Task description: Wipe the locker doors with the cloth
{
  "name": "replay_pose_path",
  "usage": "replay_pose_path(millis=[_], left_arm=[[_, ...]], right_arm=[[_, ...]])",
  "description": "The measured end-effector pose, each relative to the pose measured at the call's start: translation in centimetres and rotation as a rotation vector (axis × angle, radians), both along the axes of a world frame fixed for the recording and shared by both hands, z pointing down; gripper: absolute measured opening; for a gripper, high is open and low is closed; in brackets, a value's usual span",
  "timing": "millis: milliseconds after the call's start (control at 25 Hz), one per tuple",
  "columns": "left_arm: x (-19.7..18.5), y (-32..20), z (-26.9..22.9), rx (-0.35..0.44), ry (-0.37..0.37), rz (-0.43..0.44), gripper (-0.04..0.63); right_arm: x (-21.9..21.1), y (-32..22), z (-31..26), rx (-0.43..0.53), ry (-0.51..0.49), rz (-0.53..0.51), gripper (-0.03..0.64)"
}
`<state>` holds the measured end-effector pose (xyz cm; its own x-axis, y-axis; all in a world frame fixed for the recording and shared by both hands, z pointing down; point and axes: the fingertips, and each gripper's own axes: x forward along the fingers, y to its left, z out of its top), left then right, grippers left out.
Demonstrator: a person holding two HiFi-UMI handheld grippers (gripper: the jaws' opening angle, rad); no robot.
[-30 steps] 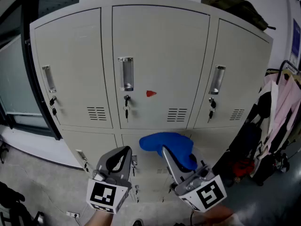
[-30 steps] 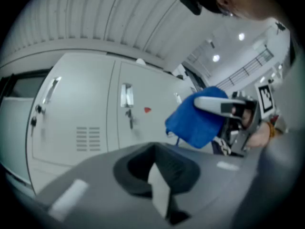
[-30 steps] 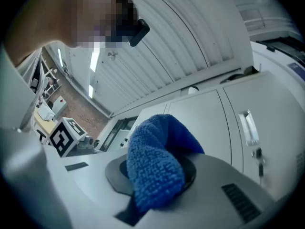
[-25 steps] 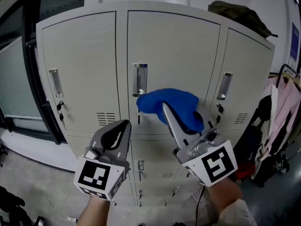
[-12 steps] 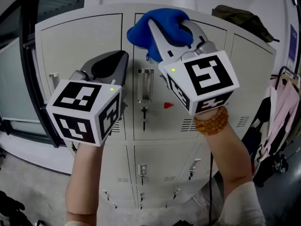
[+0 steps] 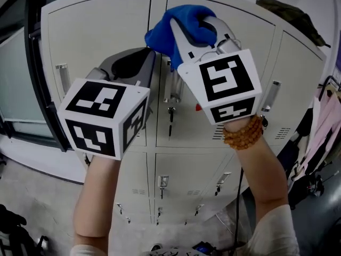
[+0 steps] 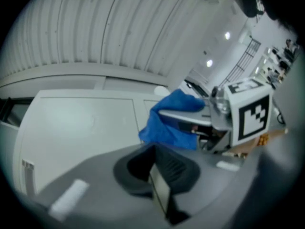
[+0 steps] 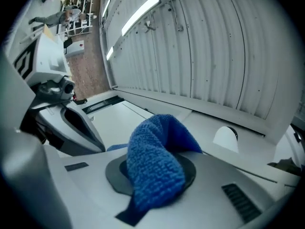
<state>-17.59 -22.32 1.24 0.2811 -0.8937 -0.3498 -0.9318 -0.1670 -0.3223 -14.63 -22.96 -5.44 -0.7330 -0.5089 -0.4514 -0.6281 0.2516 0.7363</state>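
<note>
The right gripper (image 6: 196, 26) is held up high in front of the gray lockers (image 6: 101, 31). Its jaws are clamped on the blue cloth (image 6: 162, 36). The cloth sits bunched between the jaws and hangs over them, as the right gripper view shows well (image 8: 155, 171). The cloth is up by the top of the middle door (image 6: 240, 36), but I cannot tell if it touches the door. The left gripper (image 6: 130, 65) is just to the left of it and a bit lower, in front of the left door (image 6: 80, 41). Its jaws are pressed together with nothing in them. A bead bracelet (image 6: 242, 135) is on the right wrist. Under the right gripper there is a small red mark (image 6: 197, 108) on the middle door. A dark bag (image 6: 290, 15) lies on top of the lockers at the far right. Pink clothes (image 6: 326, 127) hang beside the lockers on the right.
</note>
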Motion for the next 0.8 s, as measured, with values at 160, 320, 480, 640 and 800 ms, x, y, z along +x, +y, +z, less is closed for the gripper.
replay_pose_path(millis=[160,320,480,640,800], left_arm=[[0.5,-0.7,1.9,-0.018,0.005,0.011,0.003],[0.9,-1.2,4.1,-0.041,0.009,0.013,0.003],[0.9,-1.7,6.7,-0.076,0.029,0.014,0.003],[1.5,-2.3,9.2,-0.105,0.031,0.017,0.003],[1.9,-2.6,11.9,-0.146,0.038,0.029,0.003]], right_arm=[[0.7,-0.4,3.1,-0.003,0.019,-0.001,0.023],[2.6,-0.9,5.7,-0.007,0.002,0.020,0.023],[4.7,-1.4,8.7,-0.003,-0.003,0.064,0.023],[6.2,-1.9,11.9,0.022,0.000,0.132,0.023],[6.8,-2.3,15.5,0.001,-0.017,0.173,0.023]])
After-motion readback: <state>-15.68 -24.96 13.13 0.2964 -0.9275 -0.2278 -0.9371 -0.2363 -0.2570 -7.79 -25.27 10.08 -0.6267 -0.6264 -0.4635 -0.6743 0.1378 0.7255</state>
